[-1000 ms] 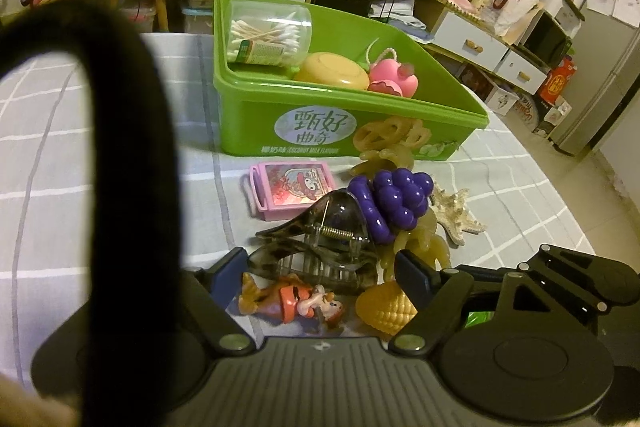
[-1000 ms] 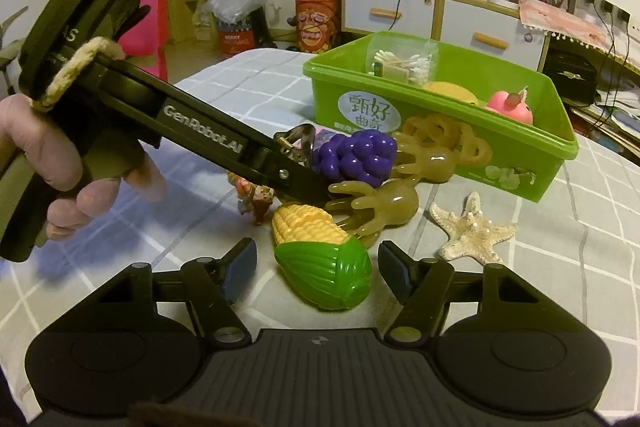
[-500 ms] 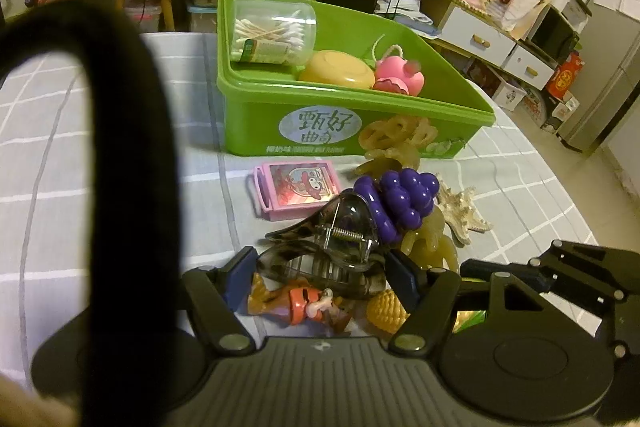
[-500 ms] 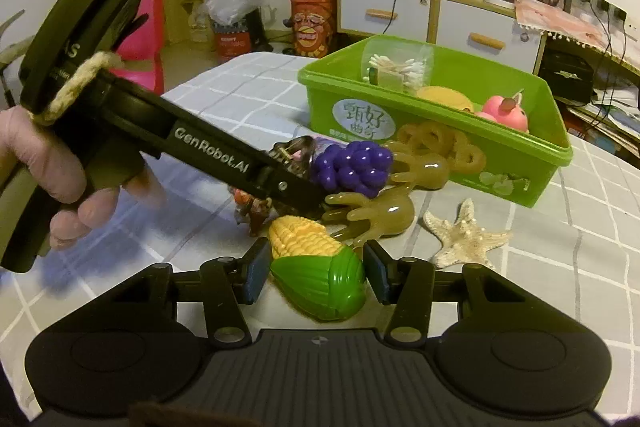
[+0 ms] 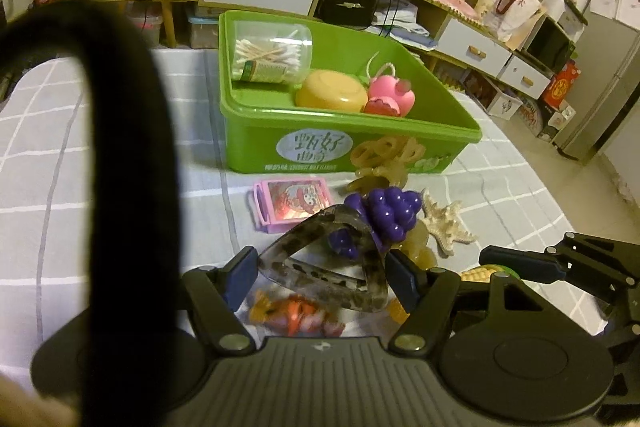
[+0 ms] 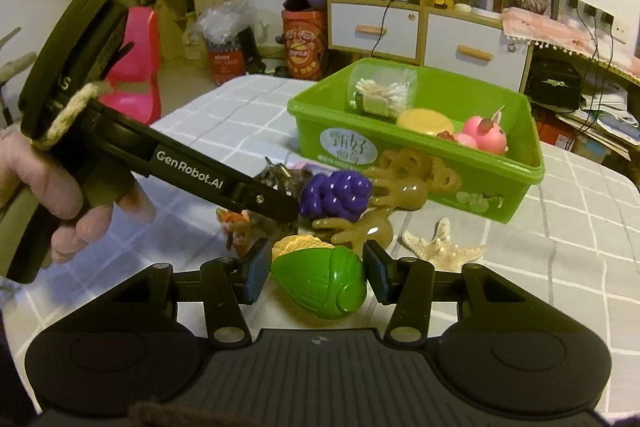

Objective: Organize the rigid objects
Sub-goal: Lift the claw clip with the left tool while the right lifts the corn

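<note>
Both grippers have closed on a toy each, which makes sense for a sorting job with one destination: two items can go in one trip. The left gripper (image 5: 318, 273) has its blue pads pressed on either side of a mottled grey, translucent plastic hair claw clip (image 5: 320, 263), the jaws partly closed to the clip's width, and the clip seems tilted clear of the cloth. The right gripper (image 6: 316, 273) is clamped on a plastic toy corn cob with a green husk and yellow kernels (image 6: 320, 277), gripped across the fat husk end — probably the firmest place to pinch it. The open green plastic bin (image 6: 516, 183) sits just beyond the pile on the grey checked tablecloth (image 6: 580, 227), already holding a clear tub of cotton swabs (image 6: 382, 95), a yellow round case (image 6: 426, 121) and a pink toy (image 6: 486, 139), so it reads as the collecting point. Left on the cloth are a purple plastic grape bunch (image 6: 336, 195), an amber rubbery octopus (image 6: 368, 227), a pale starfish (image 6: 442, 247), a pink card case (image 5: 294, 203) and a small orange figurine (image 5: 296, 315).
</note>
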